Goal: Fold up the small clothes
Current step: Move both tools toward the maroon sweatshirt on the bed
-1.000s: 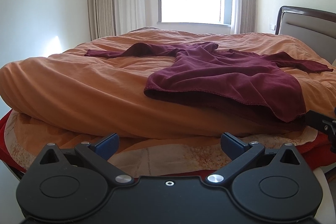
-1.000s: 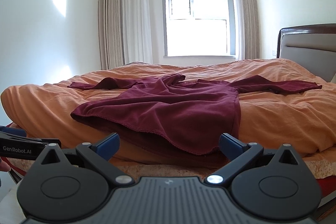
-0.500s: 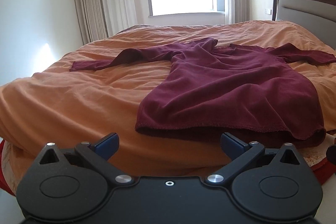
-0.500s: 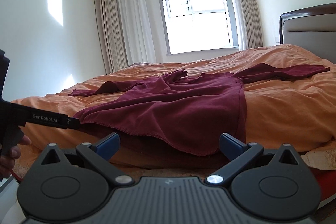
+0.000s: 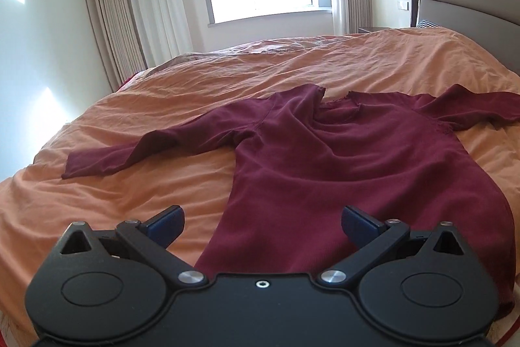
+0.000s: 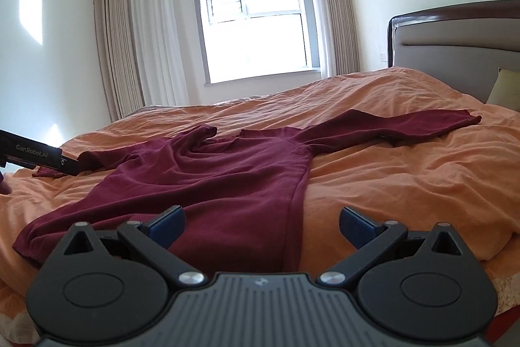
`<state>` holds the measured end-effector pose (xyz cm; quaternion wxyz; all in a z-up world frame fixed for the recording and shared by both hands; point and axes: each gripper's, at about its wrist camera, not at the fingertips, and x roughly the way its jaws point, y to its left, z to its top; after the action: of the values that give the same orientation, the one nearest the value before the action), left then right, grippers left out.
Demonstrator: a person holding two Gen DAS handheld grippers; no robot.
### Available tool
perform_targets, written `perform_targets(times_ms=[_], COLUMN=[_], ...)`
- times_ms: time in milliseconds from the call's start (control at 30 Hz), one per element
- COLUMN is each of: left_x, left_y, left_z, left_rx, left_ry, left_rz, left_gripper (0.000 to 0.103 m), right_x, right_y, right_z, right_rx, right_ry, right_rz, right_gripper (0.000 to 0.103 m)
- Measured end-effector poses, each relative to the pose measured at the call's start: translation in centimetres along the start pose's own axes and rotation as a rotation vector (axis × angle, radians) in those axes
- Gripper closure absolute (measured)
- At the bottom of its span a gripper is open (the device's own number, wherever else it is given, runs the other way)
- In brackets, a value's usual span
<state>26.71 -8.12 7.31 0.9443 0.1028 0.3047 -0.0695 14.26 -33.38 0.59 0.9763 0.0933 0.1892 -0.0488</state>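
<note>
A maroon shirt lies spread flat on the bed, sleeves out to both sides, hem nearest. The left gripper hovers above the hem's left corner, fingers spread wide and holding nothing. The right gripper hovers above the hem's right side, likewise spread and empty. Beyond the shirt stand a window, curtains and a headboard.

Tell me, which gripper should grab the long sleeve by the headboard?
Probably right. The right gripper hangs open over the shirt's headboard side, nearer that sleeve; the left gripper sits opposite.
</note>
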Motion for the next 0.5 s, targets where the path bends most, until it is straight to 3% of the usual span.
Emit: perform_targets(times_ms=[133, 267, 500], left_x=[3.4, 7.2, 12.8], left_y=[-1.3, -3.2, -7.5], left_z=[3.2, 5.8, 8.3], left_rx=[-0.007, 0.003, 0.036], left_ry=[0.004, 0.014, 0.008], left_rz=[0.017, 0.017, 0.007], left_gripper=[0.0, 0.0, 0.0], right_x=[3.5, 7.1, 12.1], right_y=[-2.4, -4.7, -11.7], right_z=[1.5, 3.2, 6.2], right_rx=[0.083, 0.088, 0.107], right_ry=[0.008, 0.057, 0.086], right_rz=[0.034, 0.025, -0.104], right_gripper=[0.0, 0.0, 0.0])
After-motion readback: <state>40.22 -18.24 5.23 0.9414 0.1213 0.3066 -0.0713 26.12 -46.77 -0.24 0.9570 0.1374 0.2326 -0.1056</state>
